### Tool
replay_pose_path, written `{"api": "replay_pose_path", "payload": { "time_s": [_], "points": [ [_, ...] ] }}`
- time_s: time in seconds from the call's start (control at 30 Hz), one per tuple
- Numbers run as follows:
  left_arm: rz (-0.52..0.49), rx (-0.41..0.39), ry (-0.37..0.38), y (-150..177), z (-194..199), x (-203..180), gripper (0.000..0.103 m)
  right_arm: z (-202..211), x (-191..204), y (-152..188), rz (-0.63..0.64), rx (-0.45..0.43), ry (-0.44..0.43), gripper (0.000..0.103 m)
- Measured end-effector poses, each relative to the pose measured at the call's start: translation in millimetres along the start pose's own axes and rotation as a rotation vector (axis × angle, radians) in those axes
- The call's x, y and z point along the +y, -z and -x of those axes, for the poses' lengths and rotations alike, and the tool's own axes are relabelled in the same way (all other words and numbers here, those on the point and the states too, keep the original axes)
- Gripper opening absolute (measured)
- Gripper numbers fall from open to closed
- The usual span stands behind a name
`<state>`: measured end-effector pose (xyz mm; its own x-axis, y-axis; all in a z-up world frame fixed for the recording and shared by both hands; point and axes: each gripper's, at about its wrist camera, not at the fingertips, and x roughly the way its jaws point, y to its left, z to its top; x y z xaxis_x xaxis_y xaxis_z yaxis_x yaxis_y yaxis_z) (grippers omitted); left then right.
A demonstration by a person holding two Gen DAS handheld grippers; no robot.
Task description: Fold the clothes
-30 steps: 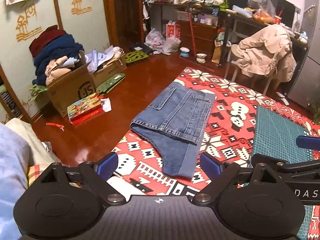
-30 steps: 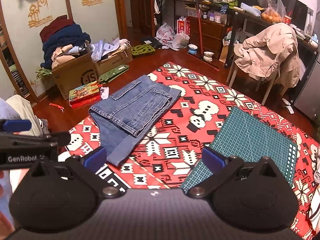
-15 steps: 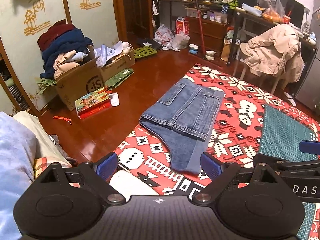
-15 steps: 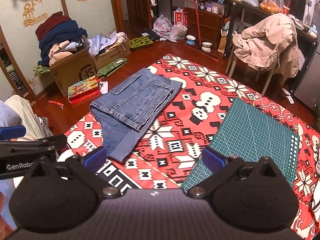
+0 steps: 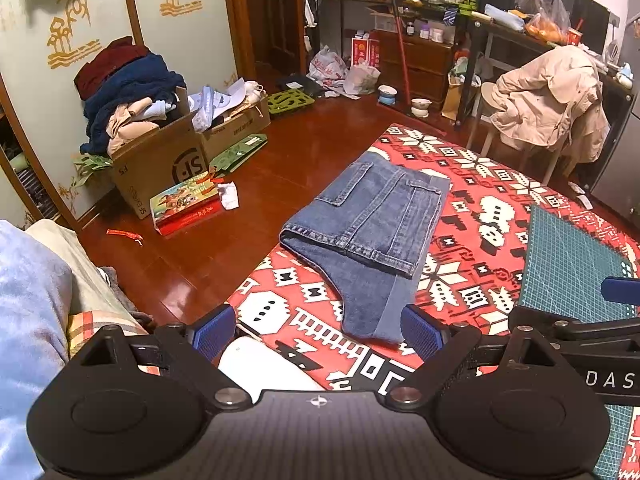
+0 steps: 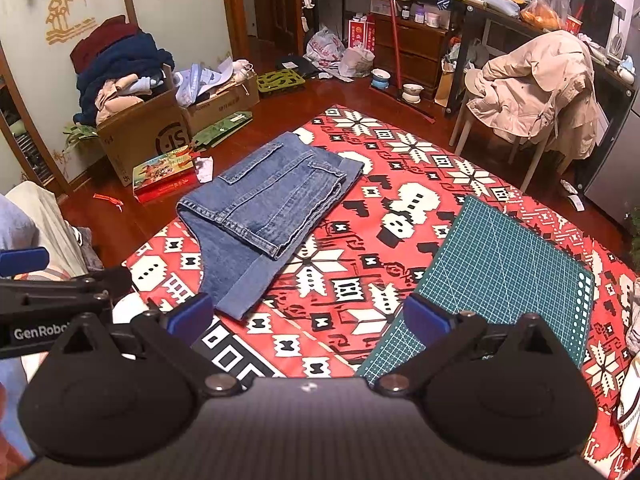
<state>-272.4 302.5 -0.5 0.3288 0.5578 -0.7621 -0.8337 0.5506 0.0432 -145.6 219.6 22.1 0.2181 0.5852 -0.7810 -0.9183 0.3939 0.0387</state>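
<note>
Jeans: folded denim jeans [image 5: 368, 232] lie flat on the red patterned cloth [image 5: 472, 240], centre of the left wrist frame and left of centre in the right wrist frame [image 6: 264, 216]; a folded layer with pockets and waistband lies on top, a plain lower layer juts out toward the bottom of the frame
Left hand-held gripper: left hand-held gripper [image 5: 318, 334] at the bottom of its own frame, blue fingertips [image 5: 212, 334] spread wide, nothing between them; held above the near edge of the cloth, apart from the jeans; its side also shows at the left edge of the right wrist frame
Right hand-held gripper: right hand-held gripper [image 6: 306, 316] at the bottom of its own frame, blue fingertips [image 6: 424, 316] spread wide, empty; apart from the jeans; its side shows at the right edge of the left wrist frame
Cutting mat: green gridded cutting mat [image 6: 500, 264] lies on the cloth, right of the jeans and well apart from them
Floor: dark red wooden floor [image 5: 200, 248] left of the cloth; open cardboard box [image 5: 160, 160] heaped with clothes in the upper left; a colourful flat box [image 5: 186, 208] just below it
Chair: chair draped with a beige coat [image 6: 536, 92], upper right of the frame
Person: pale blue sleeve [image 5: 28, 320] at the left edge of the left wrist frame
</note>
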Motion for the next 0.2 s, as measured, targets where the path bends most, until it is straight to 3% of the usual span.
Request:
{"api": "replay_pose_path", "payload": {
  "time_s": [0.2],
  "points": [
    [0.000,0.002,0.004,0.5,0.4,0.8,0.090,-0.2,0.2,0.9,0.000,0.005,0.000,0.102]
  ]
}}
